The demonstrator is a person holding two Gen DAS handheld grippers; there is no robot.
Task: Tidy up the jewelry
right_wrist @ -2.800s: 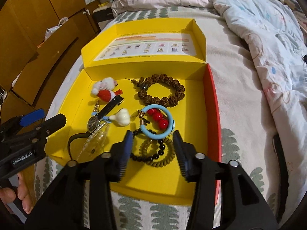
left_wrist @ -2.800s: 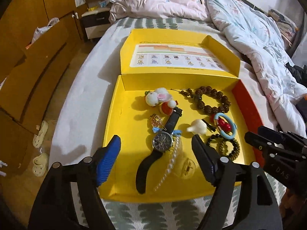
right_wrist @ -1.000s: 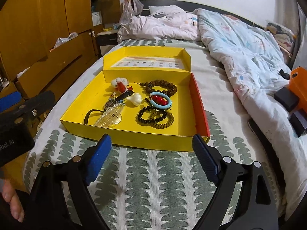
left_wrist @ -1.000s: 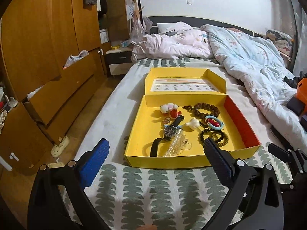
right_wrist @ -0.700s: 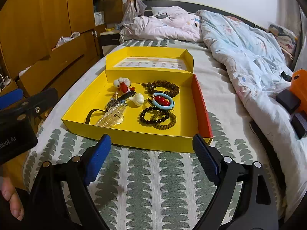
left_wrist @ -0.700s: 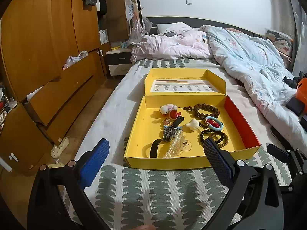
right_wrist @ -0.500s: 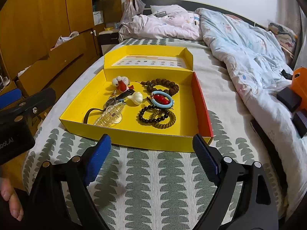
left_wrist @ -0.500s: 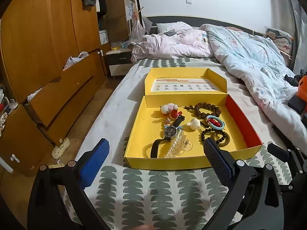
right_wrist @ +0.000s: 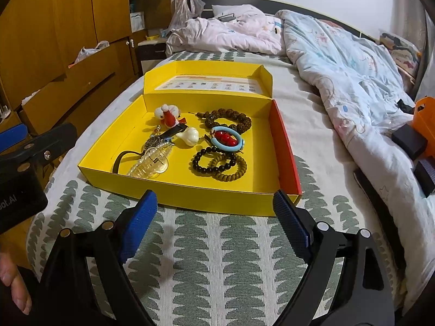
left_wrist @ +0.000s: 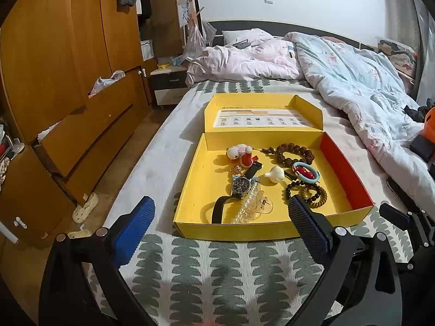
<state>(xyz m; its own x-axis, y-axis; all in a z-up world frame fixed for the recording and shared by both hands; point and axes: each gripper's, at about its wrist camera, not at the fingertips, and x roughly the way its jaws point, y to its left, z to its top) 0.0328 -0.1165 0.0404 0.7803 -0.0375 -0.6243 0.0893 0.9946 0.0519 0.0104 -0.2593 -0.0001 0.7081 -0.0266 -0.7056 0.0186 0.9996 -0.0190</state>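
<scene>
An open yellow box [left_wrist: 190, 198] [right_wrist: 103, 152] lies on the bed with its lid folded back. In it lie a black-strap watch [left_wrist: 240, 184] [right_wrist: 152, 142], a pearl strand [left_wrist: 246, 203] [right_wrist: 146, 163], a brown bead bracelet [left_wrist: 295, 152] [right_wrist: 228, 118], a blue ring with red beads [left_wrist: 305, 172] [right_wrist: 227, 138], dark bead bracelets [left_wrist: 305, 193] [right_wrist: 217, 163], a white charm [left_wrist: 274, 174] [right_wrist: 189, 135] and a plush charm [left_wrist: 240, 153] [right_wrist: 168, 116]. My left gripper [left_wrist: 221, 226] and right gripper [right_wrist: 214, 218] are both open and empty, hovering before the box's near wall.
The bed has a green leaf-patterned cover [right_wrist: 217, 258]. Crumpled duvets [left_wrist: 353, 81] lie at the back and right. A wooden wardrobe with open drawers [left_wrist: 68, 95] stands on the left. An orange and black object [right_wrist: 421, 130] lies at the right edge.
Both grippers pulled back from over the box and opened wide. In the last second they have barely moved. The jewelry has not moved.
</scene>
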